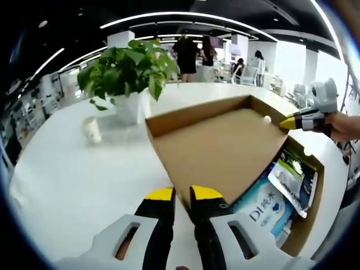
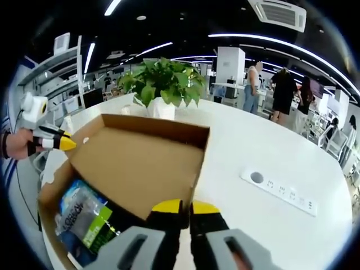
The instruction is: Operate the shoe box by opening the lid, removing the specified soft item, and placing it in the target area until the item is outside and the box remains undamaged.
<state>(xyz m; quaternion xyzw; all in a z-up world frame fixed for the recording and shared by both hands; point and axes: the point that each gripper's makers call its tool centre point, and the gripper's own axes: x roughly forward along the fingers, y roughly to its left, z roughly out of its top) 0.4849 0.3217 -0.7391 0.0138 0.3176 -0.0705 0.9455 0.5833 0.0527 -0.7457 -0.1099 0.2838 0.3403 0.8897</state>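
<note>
1. Brown cardboard shoe box (image 1: 308, 216) on a white table (image 1: 73, 185), lid (image 1: 225, 149) raised and tipped back, plain inner face toward both cameras.
2. In the left gripper view: left gripper (image 1: 184, 195) at 6 o'clock, yellow-tipped jaws nearly together, clamped on the near corner of the lid.
3. Same view, at 3 o'clock: right gripper (image 1: 288, 123), held by a hand (image 1: 344, 126), yellow tip touching the far edge of the lid; jaws look closed on that edge.
4. Inside the box, at 4 to 5 o'clock: blue soft pack (image 1: 264, 207) with white lettering, and a white-and-dark sachet (image 1: 292, 177) lying partly over it. Both still inside.
5. In the right gripper view: right gripper (image 2: 185, 208) at 6 o'clock, jaws narrow, pinching the lid edge (image 2: 194, 185).
6. Same view, at 9 o'clock: left gripper (image 2: 66, 144) touching the opposite lid corner.
7. Box contents at 7 to 8 o'clock there: blue pack (image 2: 79, 247) under a dark and green sachet (image 2: 84, 216).
8. Beyond the lid: potted green plant (image 2: 163, 81) in a white pot. White power strip (image 2: 279, 190) at 4 o'clock in the right gripper view; small white cup (image 1: 91, 129) at 9 o'clock in the left gripper view.
</note>
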